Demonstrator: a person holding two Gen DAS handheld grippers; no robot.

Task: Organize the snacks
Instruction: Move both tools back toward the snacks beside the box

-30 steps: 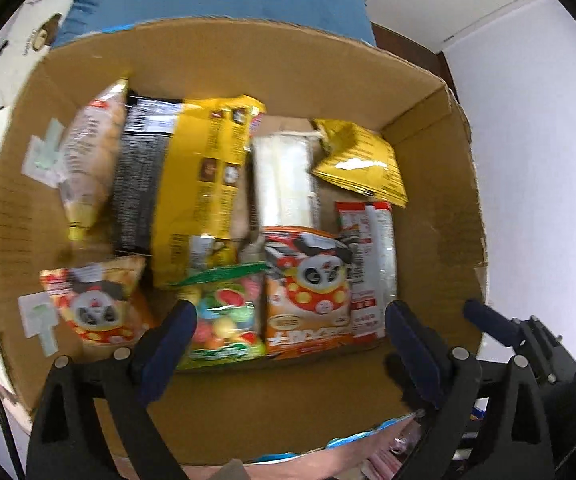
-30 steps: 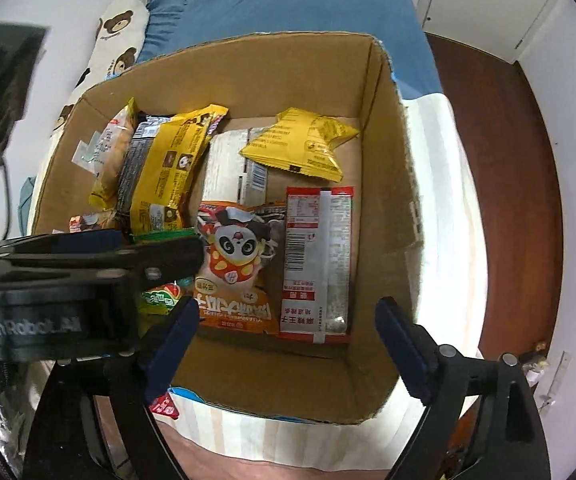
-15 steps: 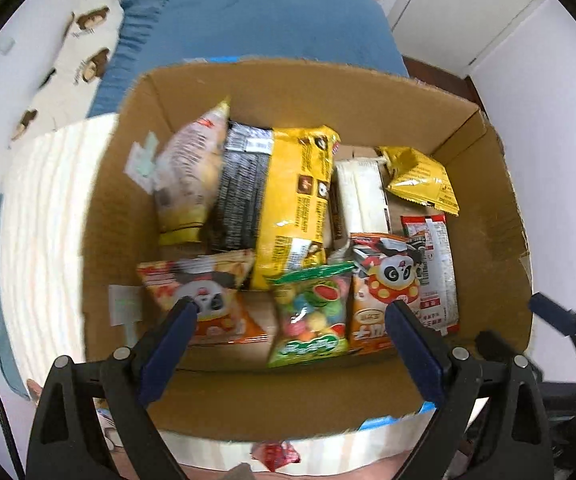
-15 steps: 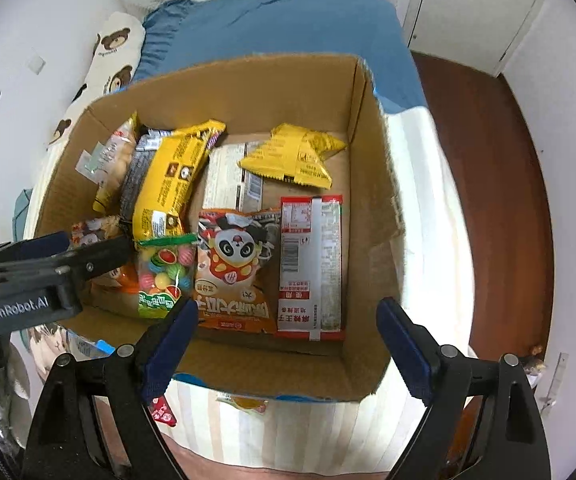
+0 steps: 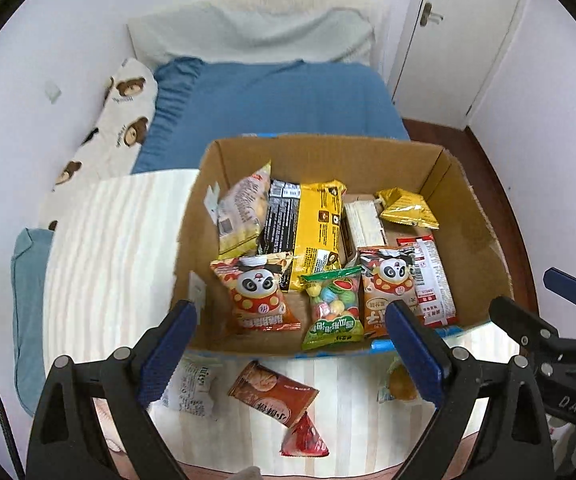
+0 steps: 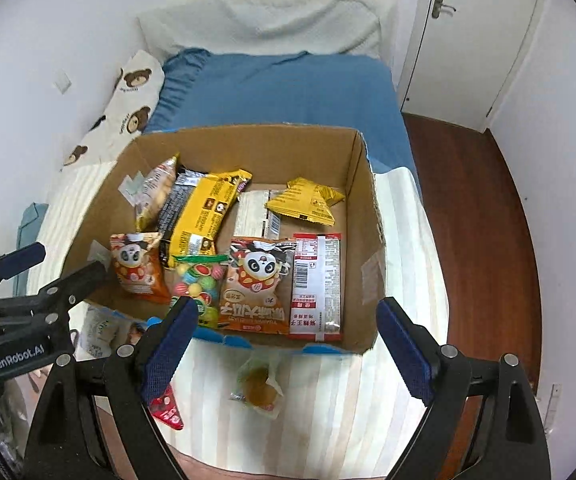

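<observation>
An open cardboard box [image 5: 475,216] [image 6: 363,208] stands on a striped bed cover and holds several snack packs: two panda bags [image 5: 258,294] [image 6: 258,280], a candy bag [image 5: 331,308], a long yellow pack [image 5: 319,228], a gold pouch [image 5: 405,208] and a red-white pack [image 6: 317,284]. Loose in front of the box lie a red-brown walnut pack [image 5: 274,394], a small red triangle pack [image 5: 303,440] [image 6: 166,406], a white packet [image 5: 192,386] and a clear orange pastry packet [image 6: 258,386] [image 5: 397,386]. My left gripper [image 5: 291,350] and right gripper [image 6: 288,348] both hang open above the near side, holding nothing.
A blue blanket [image 5: 272,100] and a bear-print pillow [image 5: 122,120] lie behind the box, with a pale pillow at the wall. A white door [image 6: 471,40] and brown wooden floor [image 6: 475,220] are to the right. A teal cloth [image 5: 28,300] lies at the left bed edge.
Both grippers have risen and pulled back from the box. The whole box, the bed behind it and the loose packets in front have come into view. Both stayed open.
</observation>
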